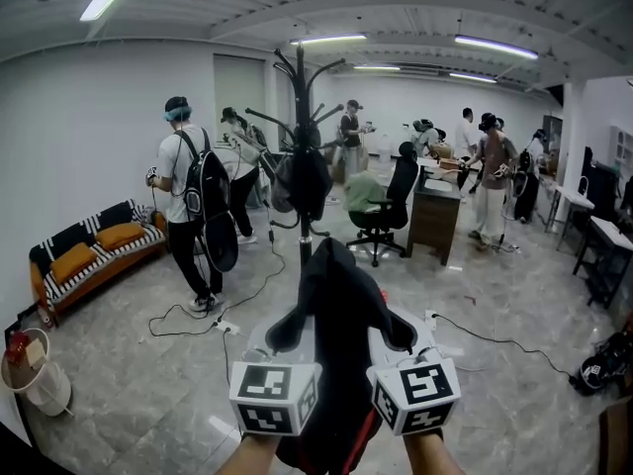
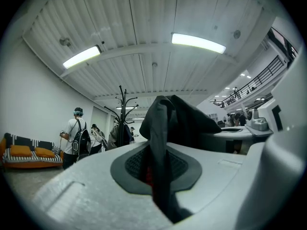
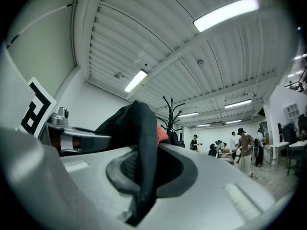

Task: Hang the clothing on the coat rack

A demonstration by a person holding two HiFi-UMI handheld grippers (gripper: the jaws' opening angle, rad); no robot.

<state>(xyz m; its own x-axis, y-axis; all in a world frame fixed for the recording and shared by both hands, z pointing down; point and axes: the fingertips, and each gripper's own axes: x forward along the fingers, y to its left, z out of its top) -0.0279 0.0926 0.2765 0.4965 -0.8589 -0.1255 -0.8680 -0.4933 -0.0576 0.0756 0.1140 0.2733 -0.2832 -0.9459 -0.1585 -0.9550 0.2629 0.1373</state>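
A black garment (image 1: 336, 305) with a red lining hangs between my two grippers, held up in front of me. My left gripper (image 1: 287, 332) is shut on its left part, and black cloth (image 2: 160, 143) is pinched between the grey pads. My right gripper (image 1: 399, 331) is shut on the right part, where the cloth (image 3: 141, 143) runs through the jaws with red lining showing behind. The black coat rack (image 1: 300, 117) stands ahead in mid-room, with dark items hanging on its lower hooks. It also shows as the coat rack (image 2: 122, 114) and the coat rack (image 3: 171, 116) in the gripper views.
A person with a black backpack (image 1: 193, 201) stands left of the rack. An office chair (image 1: 388, 206) and a desk (image 1: 435, 211) stand right of it. A striped sofa (image 1: 94, 250) lines the left wall. Cables (image 1: 227, 315) lie on the floor. Several people work at the back.
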